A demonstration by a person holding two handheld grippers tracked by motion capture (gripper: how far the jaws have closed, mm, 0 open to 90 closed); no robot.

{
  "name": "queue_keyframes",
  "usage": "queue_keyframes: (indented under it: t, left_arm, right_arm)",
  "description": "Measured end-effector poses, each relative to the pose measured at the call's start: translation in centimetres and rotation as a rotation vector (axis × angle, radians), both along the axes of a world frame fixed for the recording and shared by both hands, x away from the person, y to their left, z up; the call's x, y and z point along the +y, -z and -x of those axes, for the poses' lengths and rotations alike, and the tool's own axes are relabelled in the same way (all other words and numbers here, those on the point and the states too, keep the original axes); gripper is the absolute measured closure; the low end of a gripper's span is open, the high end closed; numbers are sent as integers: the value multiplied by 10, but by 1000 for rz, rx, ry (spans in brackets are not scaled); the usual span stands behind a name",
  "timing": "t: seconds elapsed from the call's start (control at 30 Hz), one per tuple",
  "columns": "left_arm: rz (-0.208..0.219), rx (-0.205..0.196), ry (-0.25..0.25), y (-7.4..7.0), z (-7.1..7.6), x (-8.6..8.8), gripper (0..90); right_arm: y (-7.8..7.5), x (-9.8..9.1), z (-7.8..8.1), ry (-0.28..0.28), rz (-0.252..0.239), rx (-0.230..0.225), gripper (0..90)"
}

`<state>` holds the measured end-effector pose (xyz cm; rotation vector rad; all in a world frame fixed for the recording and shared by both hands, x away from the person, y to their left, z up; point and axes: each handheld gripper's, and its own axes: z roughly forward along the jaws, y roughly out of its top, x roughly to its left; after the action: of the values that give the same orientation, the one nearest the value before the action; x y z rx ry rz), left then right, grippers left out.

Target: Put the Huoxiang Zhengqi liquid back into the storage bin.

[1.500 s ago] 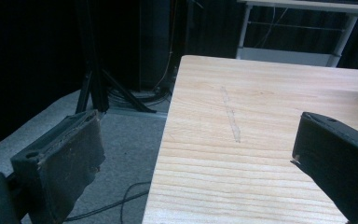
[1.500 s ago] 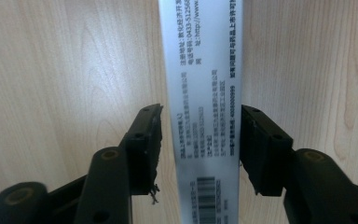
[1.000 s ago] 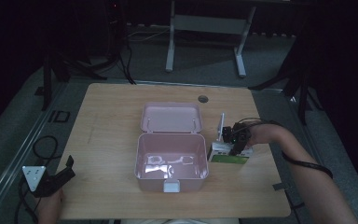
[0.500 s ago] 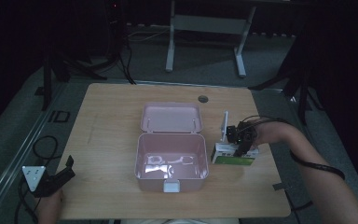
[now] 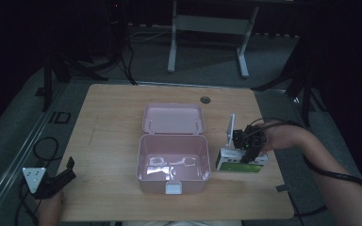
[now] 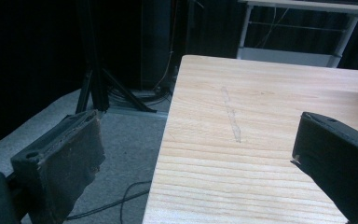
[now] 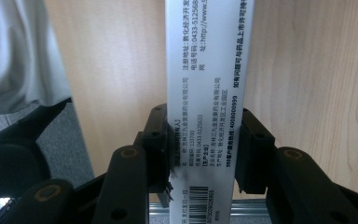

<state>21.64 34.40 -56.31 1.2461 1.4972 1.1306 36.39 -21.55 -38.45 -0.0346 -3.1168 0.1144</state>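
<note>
A pink lidded box (image 5: 172, 181) stands open in the middle of the wooden table (image 5: 113, 122), its lid (image 5: 173, 117) leaning back. Something pale lies inside; I cannot tell what. Just right of it is a white and green carton (image 5: 238, 165). My right gripper (image 5: 250, 151) comes down on it from above. In the right gripper view the jaws press both long sides of this printed carton (image 7: 205, 70), so the right gripper (image 7: 205, 154) is shut on it. My left gripper (image 5: 52, 181) hangs open off the table's near left corner, its fingers (image 6: 70, 158) wide apart and bare.
A round cable hole (image 5: 205, 100) sits near the far edge of the table. A metal desk frame (image 5: 207, 28) stands on the floor behind. Cables (image 5: 42, 146) lie on the grey floor to the left. A small dark tab (image 5: 283, 188) sticks to the table's near right edge.
The right gripper and the carton have shifted slightly right and toward the near edge. The left gripper has stayed put.
</note>
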Motion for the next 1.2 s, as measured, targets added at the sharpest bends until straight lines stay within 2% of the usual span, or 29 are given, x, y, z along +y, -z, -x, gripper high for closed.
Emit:
queue_keyframes:
  t: [0.13, 0.27, 0.53, 0.77, 1.0, 1.03, 1.2]
  left_arm:
    - [1, 0, -1, 0, 0, 0, 21]
    - [2, 1, -2, 0, 0, 0, 21]
    - [3, 2, -3, 0, 0, 0, 21]
    - [4, 2, -3, 0, 0, 1, 21]
    - [5, 2, -3, 0, 0, 1, 21]
    - [4, 4, -4, 0, 0, 1, 21]
    - [4, 2, -3, 0, 0, 1, 21]
  right_arm:
    - [-10, 1, 11, -10, -18, 2, 618]
    - [-21, 0, 17, -11, -12, -9, 618]
    - [-54, 3, 30, -20, -23, -15, 617]
    - [-82, 13, 35, -27, -41, -41, 618]
    - [-92, 28, 33, -32, -50, -42, 617]
    - [-95, 36, 33, -37, -40, -45, 617]
    - [-100, 53, 29, -44, -31, -45, 617]
